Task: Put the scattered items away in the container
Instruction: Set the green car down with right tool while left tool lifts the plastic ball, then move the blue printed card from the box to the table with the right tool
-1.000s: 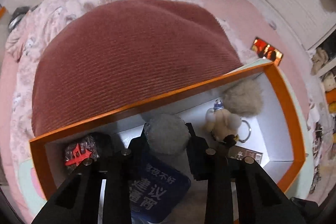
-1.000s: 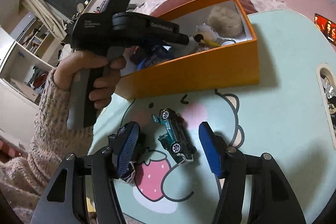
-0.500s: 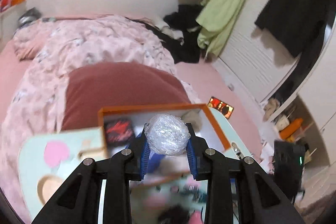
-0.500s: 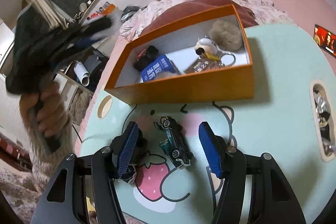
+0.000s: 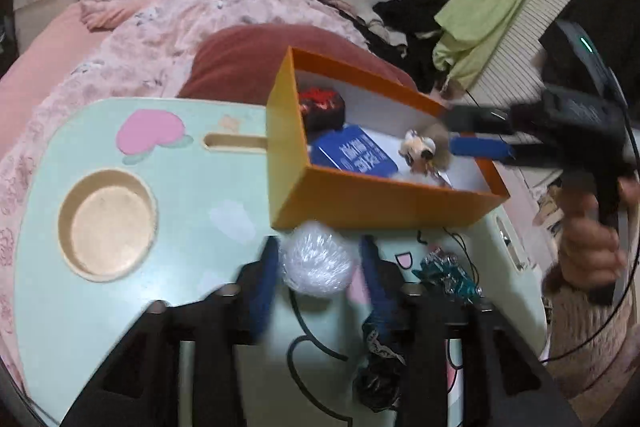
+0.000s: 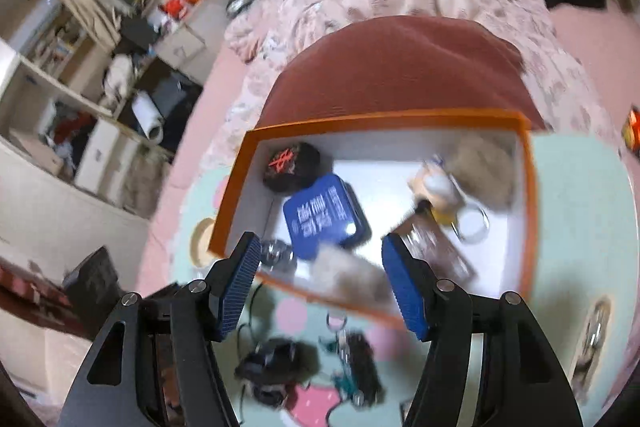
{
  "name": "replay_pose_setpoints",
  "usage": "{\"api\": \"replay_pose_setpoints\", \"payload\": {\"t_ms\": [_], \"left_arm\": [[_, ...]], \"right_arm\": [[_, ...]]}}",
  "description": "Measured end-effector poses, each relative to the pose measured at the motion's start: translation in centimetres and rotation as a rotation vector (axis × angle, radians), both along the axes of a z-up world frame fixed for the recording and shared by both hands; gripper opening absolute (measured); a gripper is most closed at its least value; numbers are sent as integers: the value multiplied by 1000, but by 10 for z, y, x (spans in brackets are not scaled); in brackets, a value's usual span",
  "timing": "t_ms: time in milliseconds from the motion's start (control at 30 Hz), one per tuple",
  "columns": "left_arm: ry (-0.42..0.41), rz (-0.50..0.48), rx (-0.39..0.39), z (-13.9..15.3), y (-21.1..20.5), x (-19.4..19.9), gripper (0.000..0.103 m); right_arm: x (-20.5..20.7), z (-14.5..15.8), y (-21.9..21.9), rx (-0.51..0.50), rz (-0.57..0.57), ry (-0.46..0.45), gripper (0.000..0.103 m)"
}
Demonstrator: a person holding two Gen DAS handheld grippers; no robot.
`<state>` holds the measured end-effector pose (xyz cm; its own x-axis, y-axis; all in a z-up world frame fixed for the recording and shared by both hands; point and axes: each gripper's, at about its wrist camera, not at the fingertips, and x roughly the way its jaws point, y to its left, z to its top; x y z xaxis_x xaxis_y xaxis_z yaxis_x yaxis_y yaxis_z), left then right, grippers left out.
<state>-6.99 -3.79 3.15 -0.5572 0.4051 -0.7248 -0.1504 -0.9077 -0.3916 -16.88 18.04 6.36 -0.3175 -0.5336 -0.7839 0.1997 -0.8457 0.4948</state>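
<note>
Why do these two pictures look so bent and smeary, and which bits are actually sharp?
Left wrist view: the fisheye lens bows the mint table; the wrapped ball and the opening left gripper are smeared, the orange box sharper. Right wrist view: the box contents and the dark tangle on the table streak, while the opening right gripper stays crisp.

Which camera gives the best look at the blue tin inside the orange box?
The right wrist view. It looks down into the orange box, so the blue tin's whole printed lid shows, only slightly blurred. The left wrist view sees the tin from lower and to one side, with the box's near wall cutting off its lower edge.
</note>
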Motion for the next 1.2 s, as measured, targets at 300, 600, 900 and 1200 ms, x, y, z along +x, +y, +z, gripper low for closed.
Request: {"api": "replay_pose_setpoints", "payload": {"t_ms": [300, 600, 900, 1200], "left_arm": [[30, 64, 78, -1, -24, 11, 75], [27, 84, 111, -6, -31, 12, 75], [36, 94, 111, -2, -35, 16, 75], [69, 77, 77, 14, -39, 10, 75]], "right_arm": [[-40, -30, -64, 271, 173, -67, 67], [-48, -65, -95, 458, 350, -175, 79], [-36, -65, -71, 498, 309, -162, 67], [17, 43, 27, 136, 151, 112, 67]]}}
